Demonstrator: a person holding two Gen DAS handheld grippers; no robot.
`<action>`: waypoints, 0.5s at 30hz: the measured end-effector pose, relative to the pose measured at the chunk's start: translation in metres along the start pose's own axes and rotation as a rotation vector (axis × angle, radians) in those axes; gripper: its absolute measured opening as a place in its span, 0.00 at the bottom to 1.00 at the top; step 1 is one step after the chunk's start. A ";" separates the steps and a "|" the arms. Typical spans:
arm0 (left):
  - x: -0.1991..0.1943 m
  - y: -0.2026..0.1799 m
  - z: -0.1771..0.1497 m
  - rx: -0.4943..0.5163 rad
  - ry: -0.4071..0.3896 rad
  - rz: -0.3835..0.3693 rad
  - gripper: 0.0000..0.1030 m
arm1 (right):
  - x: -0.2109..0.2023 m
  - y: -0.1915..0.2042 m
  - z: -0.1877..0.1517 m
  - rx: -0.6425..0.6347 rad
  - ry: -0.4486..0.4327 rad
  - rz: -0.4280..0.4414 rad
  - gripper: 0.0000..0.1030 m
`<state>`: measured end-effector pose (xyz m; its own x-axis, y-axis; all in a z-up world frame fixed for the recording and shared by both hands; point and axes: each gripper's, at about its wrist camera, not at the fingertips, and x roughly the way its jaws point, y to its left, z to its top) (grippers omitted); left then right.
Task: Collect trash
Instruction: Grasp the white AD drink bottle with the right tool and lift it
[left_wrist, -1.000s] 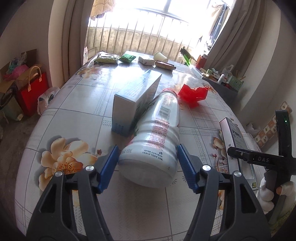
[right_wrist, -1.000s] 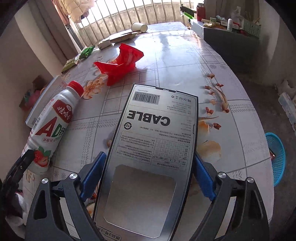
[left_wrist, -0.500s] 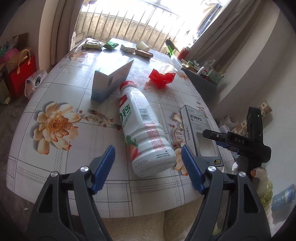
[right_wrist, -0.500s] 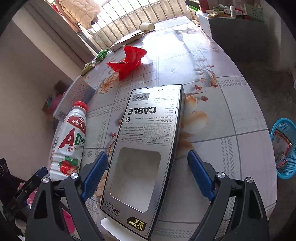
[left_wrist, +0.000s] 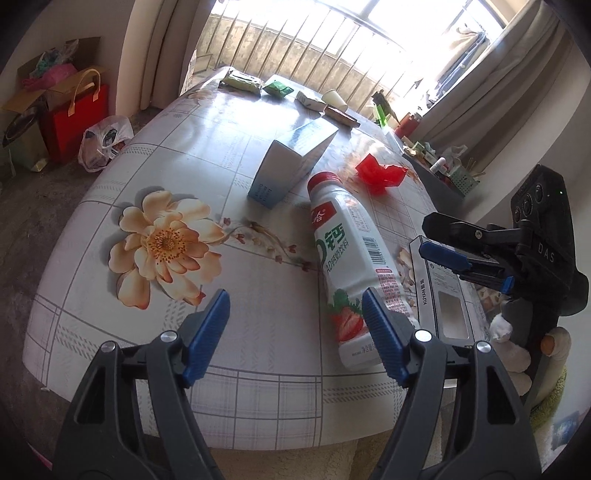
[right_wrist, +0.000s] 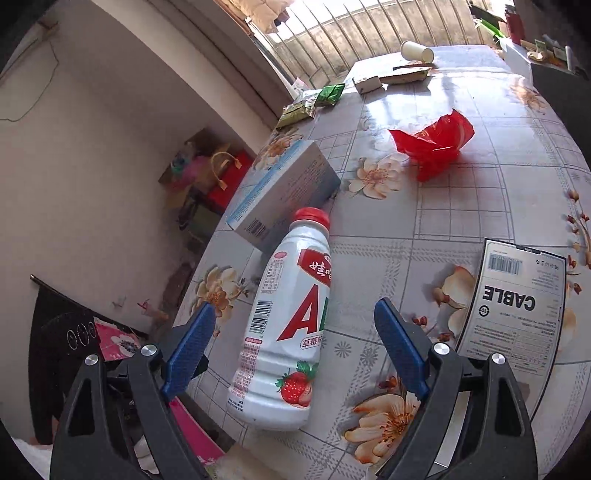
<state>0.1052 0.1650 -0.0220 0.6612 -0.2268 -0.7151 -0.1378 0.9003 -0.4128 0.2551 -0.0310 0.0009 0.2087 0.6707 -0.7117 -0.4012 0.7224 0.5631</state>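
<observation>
White plastic bottle (right_wrist: 284, 325) lies between my right gripper's (right_wrist: 291, 354) spread, empty jaws, cap at 12 o'clock. Likely light, smooth, prone to rolling: grasp mid-body. Left gripper (left_wrist: 295, 332) likewise released.

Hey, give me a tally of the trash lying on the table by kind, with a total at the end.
Bottles: 1, the white drink bottle.
Boxes: 4, the blue carton, the cable box, a small white box, a flat brown box.
Wrappers and packets: 3, the red wrapper, two green packets.
Paper cups: 1.
Total: 9.
</observation>
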 end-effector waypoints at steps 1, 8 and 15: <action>0.000 0.003 0.000 -0.002 0.001 0.003 0.68 | 0.013 0.000 0.004 0.007 0.029 0.012 0.81; -0.003 0.020 0.000 -0.015 -0.009 0.028 0.68 | 0.064 -0.009 0.007 0.092 0.156 0.086 0.63; -0.004 0.017 0.000 -0.016 -0.015 0.020 0.68 | 0.051 -0.030 -0.005 0.219 0.141 0.246 0.60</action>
<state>0.1001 0.1813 -0.0263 0.6694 -0.2033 -0.7145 -0.1625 0.8985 -0.4078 0.2730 -0.0190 -0.0548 -0.0015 0.8106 -0.5856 -0.2199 0.5710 0.7909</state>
